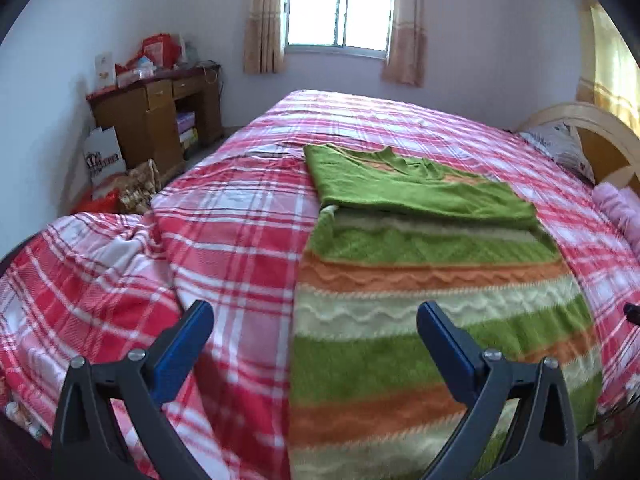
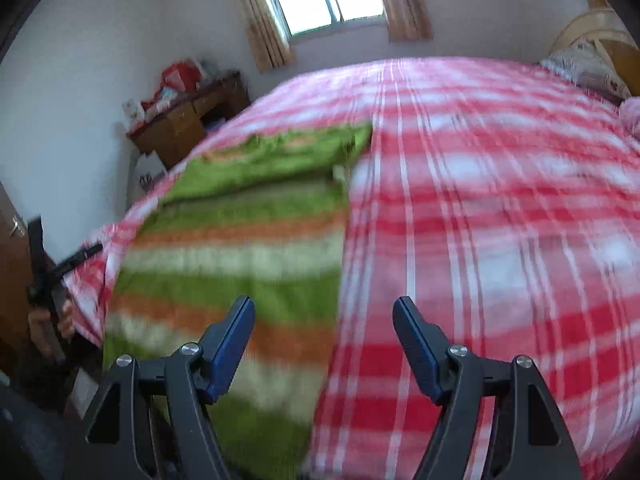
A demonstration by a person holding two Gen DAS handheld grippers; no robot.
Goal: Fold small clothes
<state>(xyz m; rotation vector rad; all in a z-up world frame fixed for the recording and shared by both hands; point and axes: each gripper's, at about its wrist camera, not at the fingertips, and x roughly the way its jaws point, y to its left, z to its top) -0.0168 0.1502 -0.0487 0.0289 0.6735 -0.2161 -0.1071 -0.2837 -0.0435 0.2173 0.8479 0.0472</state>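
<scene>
A striped knit sweater (image 1: 432, 292) in green, orange and cream lies flat on the bed, its green sleeves folded across the upper part. It also shows in the right wrist view (image 2: 240, 248), blurred. My left gripper (image 1: 316, 312) is open and empty, above the sweater's left edge near its hem. My right gripper (image 2: 324, 308) is open and empty, above the sweater's right edge. The left gripper and the hand holding it show at the far left of the right wrist view (image 2: 48, 280).
The bed is covered by a red, pink and white plaid sheet (image 1: 224, 224). A wooden desk (image 1: 160, 116) with clutter stands at the back left by the wall. A wooden headboard (image 1: 592, 136) and a pillow (image 1: 560, 148) are at the right. A curtained window (image 1: 340, 8) is behind.
</scene>
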